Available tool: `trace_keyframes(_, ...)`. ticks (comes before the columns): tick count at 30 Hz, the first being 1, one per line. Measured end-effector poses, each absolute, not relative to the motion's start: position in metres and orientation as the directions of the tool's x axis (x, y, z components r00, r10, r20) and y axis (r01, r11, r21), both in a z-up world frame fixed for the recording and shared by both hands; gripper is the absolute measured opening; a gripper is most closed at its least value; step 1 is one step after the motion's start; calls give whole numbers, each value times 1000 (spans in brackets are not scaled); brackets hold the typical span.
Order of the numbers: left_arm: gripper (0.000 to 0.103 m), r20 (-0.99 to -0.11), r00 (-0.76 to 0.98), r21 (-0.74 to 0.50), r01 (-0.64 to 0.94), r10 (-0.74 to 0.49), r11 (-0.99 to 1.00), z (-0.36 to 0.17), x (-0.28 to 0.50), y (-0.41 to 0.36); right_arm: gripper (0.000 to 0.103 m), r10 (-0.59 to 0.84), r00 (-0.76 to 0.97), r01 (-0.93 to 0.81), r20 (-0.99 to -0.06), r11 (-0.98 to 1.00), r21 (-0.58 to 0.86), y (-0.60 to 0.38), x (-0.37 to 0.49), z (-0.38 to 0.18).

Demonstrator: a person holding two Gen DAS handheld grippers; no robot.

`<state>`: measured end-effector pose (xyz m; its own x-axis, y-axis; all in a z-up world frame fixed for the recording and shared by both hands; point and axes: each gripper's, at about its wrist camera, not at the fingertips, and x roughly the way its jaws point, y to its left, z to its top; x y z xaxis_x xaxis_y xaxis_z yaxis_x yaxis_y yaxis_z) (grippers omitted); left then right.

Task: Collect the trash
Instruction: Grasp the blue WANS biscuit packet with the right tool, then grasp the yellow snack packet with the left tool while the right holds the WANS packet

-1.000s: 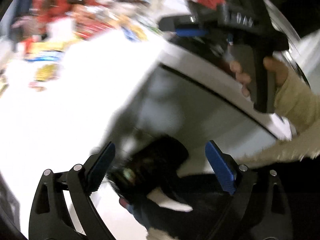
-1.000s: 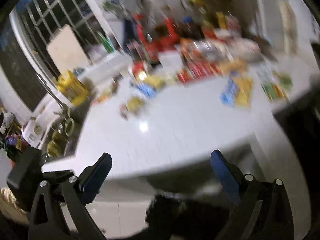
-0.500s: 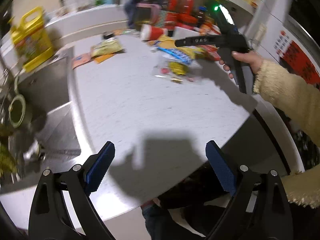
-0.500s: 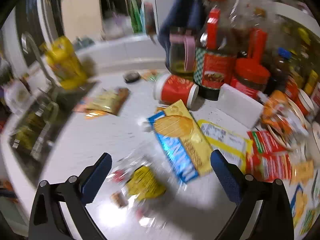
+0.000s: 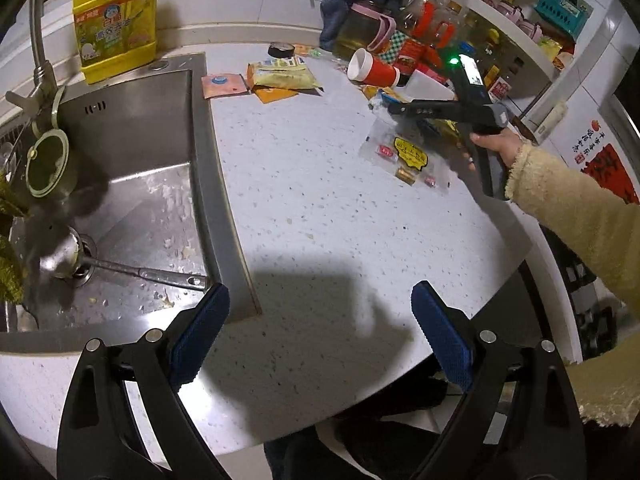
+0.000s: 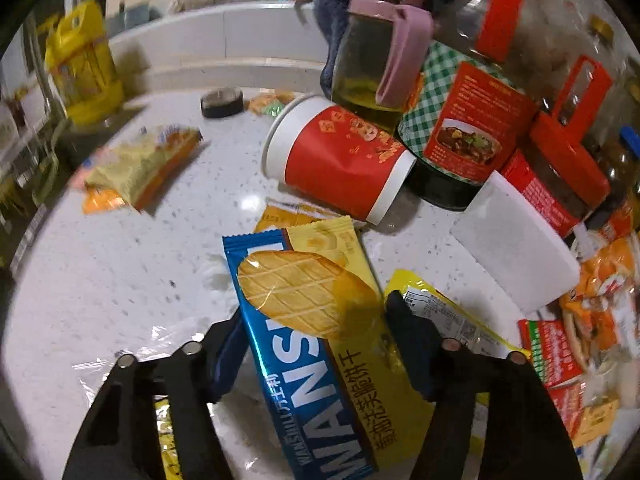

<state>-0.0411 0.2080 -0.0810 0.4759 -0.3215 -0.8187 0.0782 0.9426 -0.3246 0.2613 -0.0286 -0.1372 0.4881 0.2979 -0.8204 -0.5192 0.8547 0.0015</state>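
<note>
Two views, sink (image 5: 136, 152) left, biscuit wrapper (image 6: 316, 344) right

Biscuit wrapper (image 6: 316, 344) is blue and yellow with white lettering, cup (image 6: 340, 164) red with white rims, jar label (image 6: 432, 120) green-white checked, blurry jug (image 6: 80, 68) looks yellow, countertop (image 5: 320, 200) white speckled.

The biscuit wrapper (image 6: 316, 344) runs off the bottom edge of the right wrist view. The yellow jug (image 6: 82, 66) near the counter's far left corner is blurred, its label unreadable.
</note>
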Motion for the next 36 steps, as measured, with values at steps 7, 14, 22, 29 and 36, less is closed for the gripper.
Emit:
trace_keyframes(7,90,-803,489,-332,110,-342,937,-80,-22,203,24,382,487,-491,-786,864,116,-50,251,-109)
trace_keyframes(14,90,-784,499,-354,131,-370,926,-75,-11,195,7,411,502,-467,-761,869,162,-67,234,-88)
trace_keyframes(22,90,-771,508,-378,121,-384,918,-80,13,199,7,449,546,-431,-707,875,223,-95,200,-59)
trace_keyframes(29,90,-790,556,-266,69,-258,962,-78,95,209,7,539,609,-399,-581,842,363,-136,127,-21)
trace_keyframes(36,90,-851,517,-67,56,-86,996,-96,228,188,7,543,659,-321,-521,829,458,-156,72,-11)
